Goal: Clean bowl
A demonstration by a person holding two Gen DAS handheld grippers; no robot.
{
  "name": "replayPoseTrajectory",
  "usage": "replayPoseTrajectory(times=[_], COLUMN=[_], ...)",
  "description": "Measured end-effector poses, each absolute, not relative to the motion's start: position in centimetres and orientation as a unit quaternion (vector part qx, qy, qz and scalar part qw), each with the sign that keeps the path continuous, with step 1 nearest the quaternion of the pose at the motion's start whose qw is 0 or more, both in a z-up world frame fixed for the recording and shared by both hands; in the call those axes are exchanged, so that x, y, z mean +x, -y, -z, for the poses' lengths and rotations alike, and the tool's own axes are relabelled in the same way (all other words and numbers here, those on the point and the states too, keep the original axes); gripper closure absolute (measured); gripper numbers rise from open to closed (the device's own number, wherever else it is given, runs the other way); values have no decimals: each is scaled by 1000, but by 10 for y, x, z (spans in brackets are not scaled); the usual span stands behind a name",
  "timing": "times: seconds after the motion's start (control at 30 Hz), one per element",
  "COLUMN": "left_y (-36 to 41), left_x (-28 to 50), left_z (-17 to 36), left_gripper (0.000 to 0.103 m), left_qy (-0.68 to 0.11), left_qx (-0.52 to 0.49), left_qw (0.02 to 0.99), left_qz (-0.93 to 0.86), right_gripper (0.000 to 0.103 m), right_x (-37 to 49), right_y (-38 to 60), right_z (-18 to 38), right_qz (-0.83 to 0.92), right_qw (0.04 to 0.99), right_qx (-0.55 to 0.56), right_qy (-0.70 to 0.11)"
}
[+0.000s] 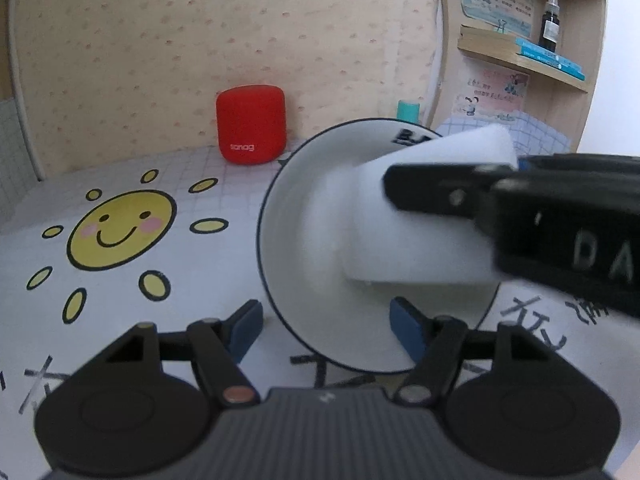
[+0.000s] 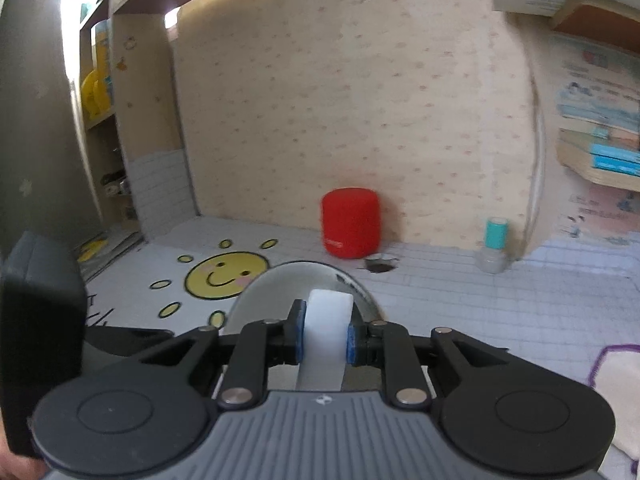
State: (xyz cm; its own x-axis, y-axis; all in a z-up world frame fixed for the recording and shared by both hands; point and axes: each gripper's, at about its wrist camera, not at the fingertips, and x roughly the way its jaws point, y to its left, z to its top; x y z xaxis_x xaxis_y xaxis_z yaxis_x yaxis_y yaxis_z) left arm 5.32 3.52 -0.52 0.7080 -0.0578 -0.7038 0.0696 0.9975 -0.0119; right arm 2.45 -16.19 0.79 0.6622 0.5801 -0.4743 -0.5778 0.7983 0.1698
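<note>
A white bowl (image 1: 304, 220) with a dark rim stands tilted on its edge above the table, its opening turned towards the right gripper. My left gripper (image 1: 328, 330) is shut on the bowl's lower rim, one blue pad outside the wall and the other inside. A white sponge block (image 1: 400, 240) presses into the bowl's inside. In the right wrist view my right gripper (image 2: 326, 332) is shut on the sponge (image 2: 328, 312), and the bowl (image 2: 280, 280) rises just beyond it. The right gripper's black finger (image 1: 440, 196) crosses the left wrist view from the right.
A red speaker (image 1: 251, 124) stands against the back wall, with a teal-capped bottle (image 2: 495, 246) to its right. The tablecloth carries a yellow sun (image 1: 120, 230). Wooden shelves with books (image 1: 520, 52) hang at the right. A purple-edged cloth (image 2: 616, 392) lies at the near right.
</note>
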Motion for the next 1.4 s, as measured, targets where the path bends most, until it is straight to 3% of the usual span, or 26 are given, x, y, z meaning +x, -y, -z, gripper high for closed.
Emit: replayPoseTrajectory(times=[0.87, 1.4], left_y=[-51, -56], left_x=[52, 47], left_z=[6, 7], left_gripper=[30, 29], left_qy=[-368, -385], left_qx=[38, 0], left_qw=[929, 923], left_qz=[-4, 6], right_gripper=[85, 85], right_x=[13, 18], right_y=[164, 160], right_z=[1, -7], right_qz=[-313, -276], right_qw=[908, 929], right_qx=[1, -16], right_qy=[-277, -246])
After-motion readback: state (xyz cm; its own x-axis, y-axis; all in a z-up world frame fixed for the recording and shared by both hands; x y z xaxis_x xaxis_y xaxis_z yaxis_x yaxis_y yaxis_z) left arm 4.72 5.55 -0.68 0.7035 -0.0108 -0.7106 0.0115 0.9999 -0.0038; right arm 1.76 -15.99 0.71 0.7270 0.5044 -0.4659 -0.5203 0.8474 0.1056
